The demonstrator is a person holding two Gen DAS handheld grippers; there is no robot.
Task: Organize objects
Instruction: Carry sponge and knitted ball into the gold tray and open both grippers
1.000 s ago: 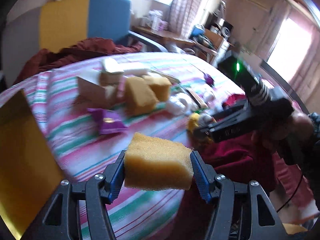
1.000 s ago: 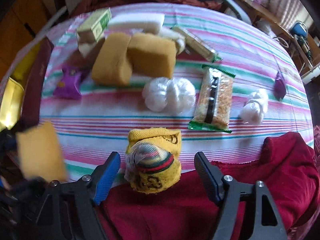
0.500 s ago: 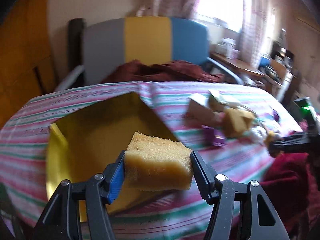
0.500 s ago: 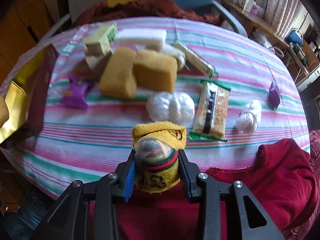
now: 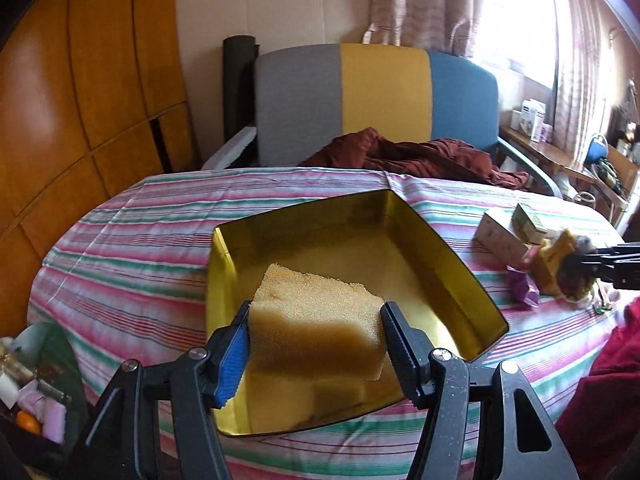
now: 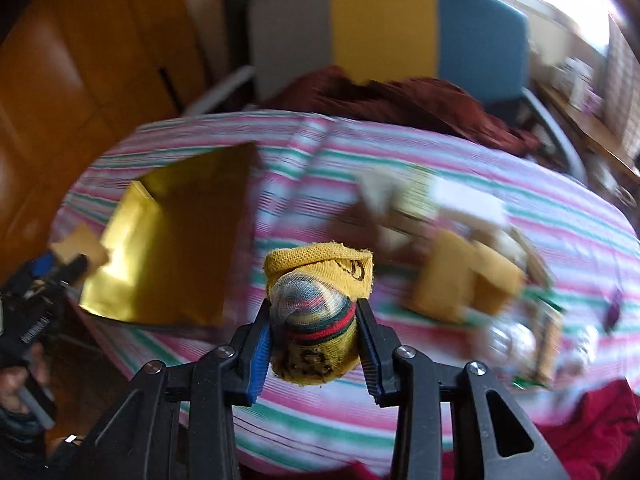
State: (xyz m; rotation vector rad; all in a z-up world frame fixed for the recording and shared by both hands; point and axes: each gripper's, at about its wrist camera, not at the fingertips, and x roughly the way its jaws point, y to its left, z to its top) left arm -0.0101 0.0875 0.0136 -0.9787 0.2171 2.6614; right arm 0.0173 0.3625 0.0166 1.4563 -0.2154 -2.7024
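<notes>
Over the near edge of the gold tin [image 5: 448, 256], the left gripper [image 5: 316, 338] is levelled forward, its fingers clenched on one yellow sponge [image 5: 316, 320] held above the tin's interior; whether the sponge touches the tin floor cannot be told. To its right the right gripper [image 6: 314, 334] is held out above the near side of the table, clamped tight on one rolled yellow sock bundle [image 6: 318, 312] with red and green bands and a mesh-like covering at its top, lifted off the cloth. Gold tin: one, open-topped, shiny inside, standing on the left part of the table. Loose items, right part of the table: two further yellow sponges [image 6: 464, 280], one white box [image 5: 498, 232], one green-and-white carton [image 5: 530, 218] on top of it, one purple wrapper [image 5: 522, 294]; in the right wrist view this group is blurred, and smaller pieces in it cannot be counted. Surface: one round table under a pink, green and white striped tablecloth [image 5: 132, 248]. Room: one armchair [image 5: 380, 96] with grey, yellow and blue back panels behind the table, a dark red cloth [image 5: 412, 154] heaped on its seat; wood-panelled wall [image 5: 80, 92] at the left; curtained window [image 5: 520, 12] at the right, bright.
</notes>
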